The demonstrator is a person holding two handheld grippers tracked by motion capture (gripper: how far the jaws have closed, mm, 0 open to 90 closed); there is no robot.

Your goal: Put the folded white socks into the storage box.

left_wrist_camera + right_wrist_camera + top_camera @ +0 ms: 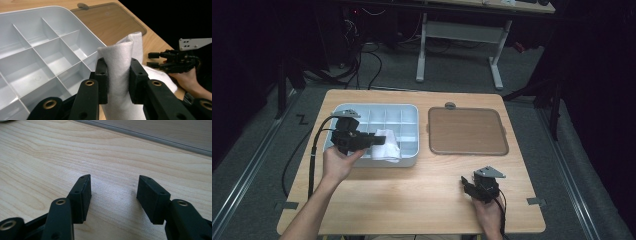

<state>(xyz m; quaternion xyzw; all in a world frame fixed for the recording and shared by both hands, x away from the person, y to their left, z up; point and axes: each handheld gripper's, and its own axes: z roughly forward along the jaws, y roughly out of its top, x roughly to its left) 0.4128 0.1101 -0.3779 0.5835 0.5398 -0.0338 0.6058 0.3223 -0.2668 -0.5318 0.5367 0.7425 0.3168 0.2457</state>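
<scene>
The pale wooden worktop (412, 200) with rounded corners carried everything, and most of its near half lay bare. On its far left sat the light grey plastic organiser tray (409, 112), divided by thin walls into many square compartments. Just to the right of it, apart by a narrow strip of wood, lay the flat brown rectangular lid (467, 131) with a grey rim and a small tab at its far edge. Beyond the worktop stood a white metal desk frame (497, 65) on the grey floor, with dark cables trailing around it.

The white folded cloth (120, 62) was over the tray's near right compartments, draping onto the tray's front edge in the high view. The left tool (117, 75) had its two black pads pressed against the cloth from both sides, the fabric standing up in a fold between them. The tray's partition walls lay directly beneath and behind the cloth.

The right tool (112, 195) rested low over bare wood near the worktop's front right corner, well apart from the tray, its jaws spread with nothing between them. The lid's edge ran just beyond it.
</scene>
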